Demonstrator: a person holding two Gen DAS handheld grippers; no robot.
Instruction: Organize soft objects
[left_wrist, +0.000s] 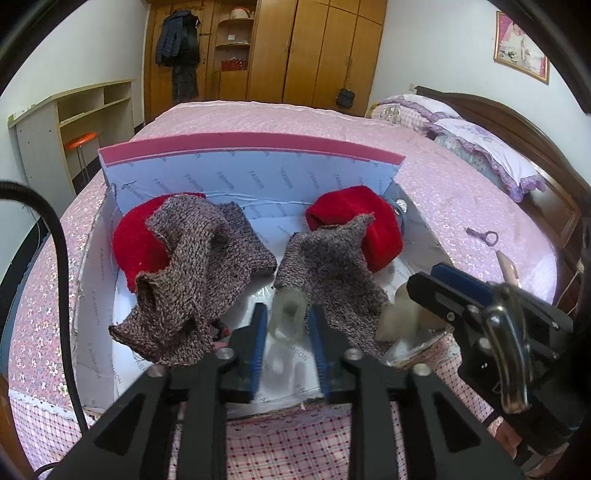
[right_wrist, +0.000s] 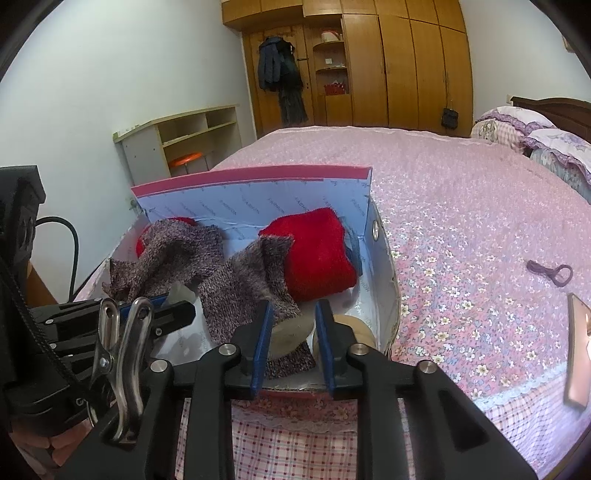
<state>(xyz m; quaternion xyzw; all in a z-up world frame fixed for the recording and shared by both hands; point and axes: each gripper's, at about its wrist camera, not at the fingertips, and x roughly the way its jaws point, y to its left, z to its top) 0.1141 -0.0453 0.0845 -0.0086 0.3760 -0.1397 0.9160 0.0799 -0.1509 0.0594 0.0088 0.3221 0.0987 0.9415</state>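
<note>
**Knitted slippers lying in an open shoebox on the bed**

Knitted slippers, two in all, are sitting in a white cardboard shoebox (left_wrist: 92, 280) whose pale blue printed lid, edged in pink, is standing upright at the back. Going left to right in the left wrist view, the left slipper (left_wrist: 184, 266) is occupying the middle left of the frame and the right slipper (left_wrist: 343, 254) the centre right. Each is showing a fuzzy red toe part and a loose, floppy cuff of speckled grey-mauve yarn, coarse in texture and crumpled in shape.

Low in the centre of that view, the left gripper (left_wrist: 286, 317) is pointing into the box, its two blue-padded fingers slightly parted around a clear, rounded plastic piece (left_wrist: 290, 312); whether the pads are pressing on it I cannot tell. At the lower right, the right gripper (left_wrist: 428, 288) is reaching in from the side.

In the right wrist view, the right gripper (right_wrist: 291, 325) is sitting low in the centre, its fingers a little apart around a pale tan rounded object (right_wrist: 290, 334) below the right slipper's (right_wrist: 295, 258) cuff; contact is unclear.

Both grippers are working over a pink floral bedspread (right_wrist: 461, 221). Two purple frilled pillows (left_wrist: 480, 147) are lying at the upper right.
</note>
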